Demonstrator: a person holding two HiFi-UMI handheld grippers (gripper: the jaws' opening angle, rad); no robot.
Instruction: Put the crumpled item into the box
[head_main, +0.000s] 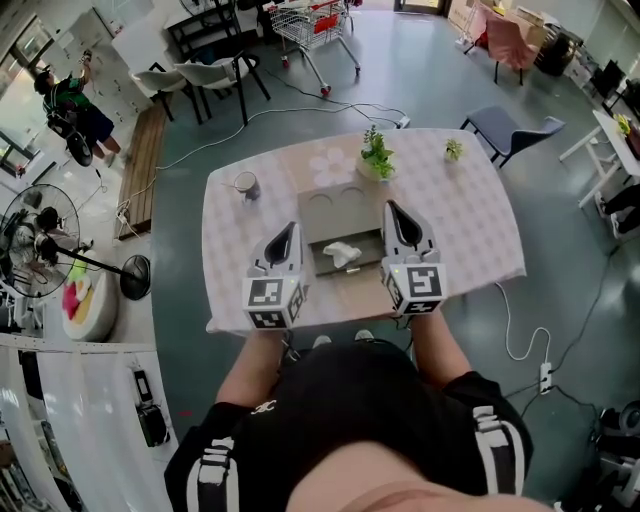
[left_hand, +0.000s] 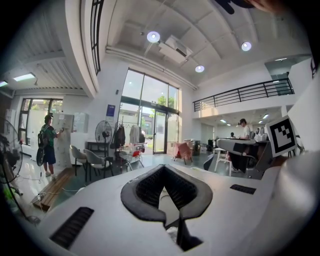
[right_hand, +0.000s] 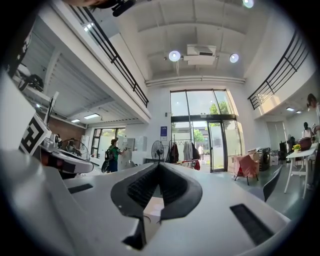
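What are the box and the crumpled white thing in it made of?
The box looks like matte grey-brown cardboard: flat, dull panels. The crumpled item looks like white tissue or paper, by its soft creases; too small to be sure.

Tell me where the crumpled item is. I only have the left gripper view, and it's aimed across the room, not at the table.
Observer: The white crumpled item lies inside the open box on the table.
Operator: What's next to the box?
Observer: The left gripper is at the box's left side, the right gripper at its right side.
Operator: Right jaws holding anything?
Observer: No. In the right gripper view they are together with nothing between them.
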